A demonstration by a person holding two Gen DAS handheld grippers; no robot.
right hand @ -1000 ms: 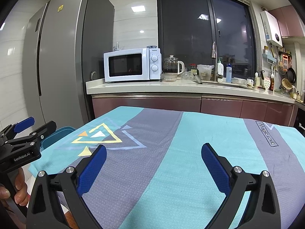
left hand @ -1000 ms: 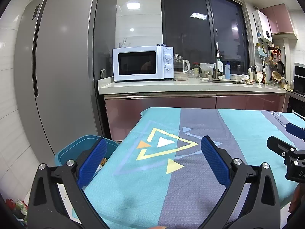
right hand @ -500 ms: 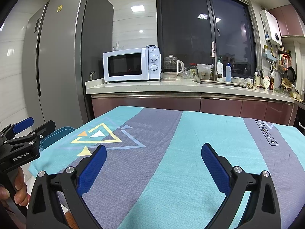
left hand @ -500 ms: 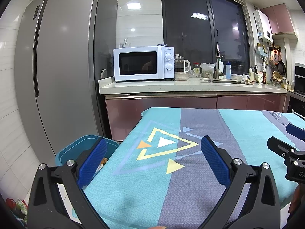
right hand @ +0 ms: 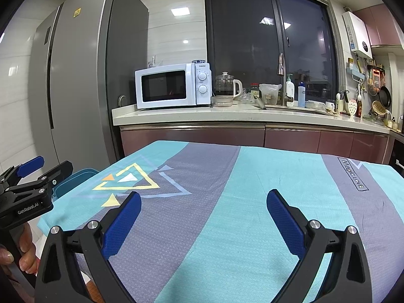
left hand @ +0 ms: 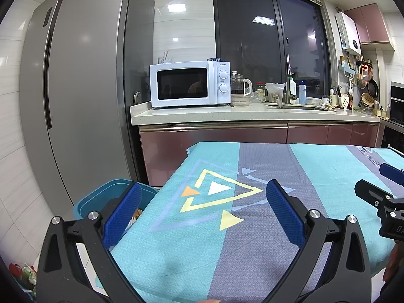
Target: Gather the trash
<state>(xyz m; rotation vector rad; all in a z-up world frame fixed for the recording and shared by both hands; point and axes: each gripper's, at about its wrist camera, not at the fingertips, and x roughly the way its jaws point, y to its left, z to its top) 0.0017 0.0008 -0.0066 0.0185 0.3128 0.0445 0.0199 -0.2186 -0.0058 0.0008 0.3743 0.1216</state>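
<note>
Only the left gripper [left hand: 203, 208] view looks into the teal bin [left hand: 101, 198]; both grippers' fingers [right hand: 122, 223] spread, empty.

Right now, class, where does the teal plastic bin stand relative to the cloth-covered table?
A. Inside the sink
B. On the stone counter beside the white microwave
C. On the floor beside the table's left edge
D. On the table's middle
C: the teal plastic bin sits low beside the cloth-covered table, behind the open left gripper.
</note>
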